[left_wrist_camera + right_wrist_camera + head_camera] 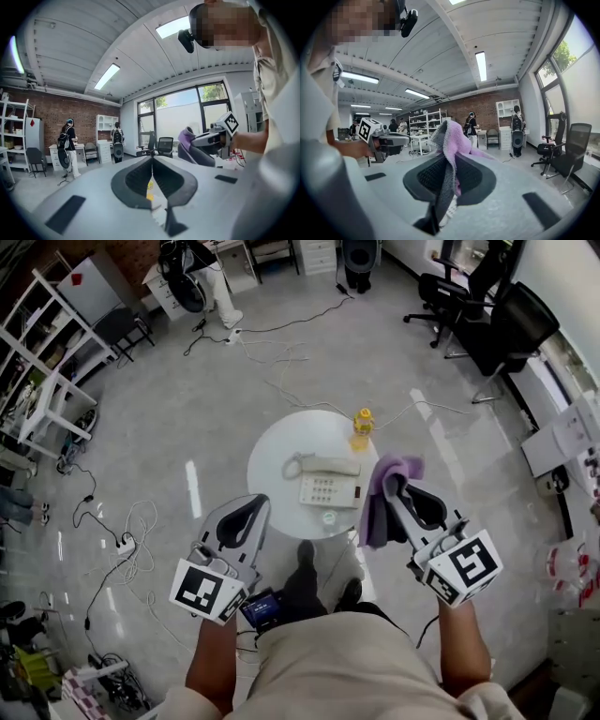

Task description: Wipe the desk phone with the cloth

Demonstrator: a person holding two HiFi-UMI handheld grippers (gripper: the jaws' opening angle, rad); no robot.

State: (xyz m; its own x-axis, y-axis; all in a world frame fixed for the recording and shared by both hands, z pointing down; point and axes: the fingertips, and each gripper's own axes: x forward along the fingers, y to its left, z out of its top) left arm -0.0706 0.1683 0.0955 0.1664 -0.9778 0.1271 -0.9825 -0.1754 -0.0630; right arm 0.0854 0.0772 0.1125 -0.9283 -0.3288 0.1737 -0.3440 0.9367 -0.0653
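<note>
noting right gripper [397,486] clamped on the cloth [382,502], up in the air by the right end of the phone [326,482] on the round table [267,451]. noting left gripper [249,506] closed, empty. risk, as judged: snagging the handset with the loose hanging cloth, or shoving the unsteadied phone toward the near edge.

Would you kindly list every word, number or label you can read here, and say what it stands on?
No text here can be read.
White desk phone keypad: too small to read.
Yellow bottle label: too blurred to read.
Black-and-white marker cubes: square patterns only, no letters.
</note>
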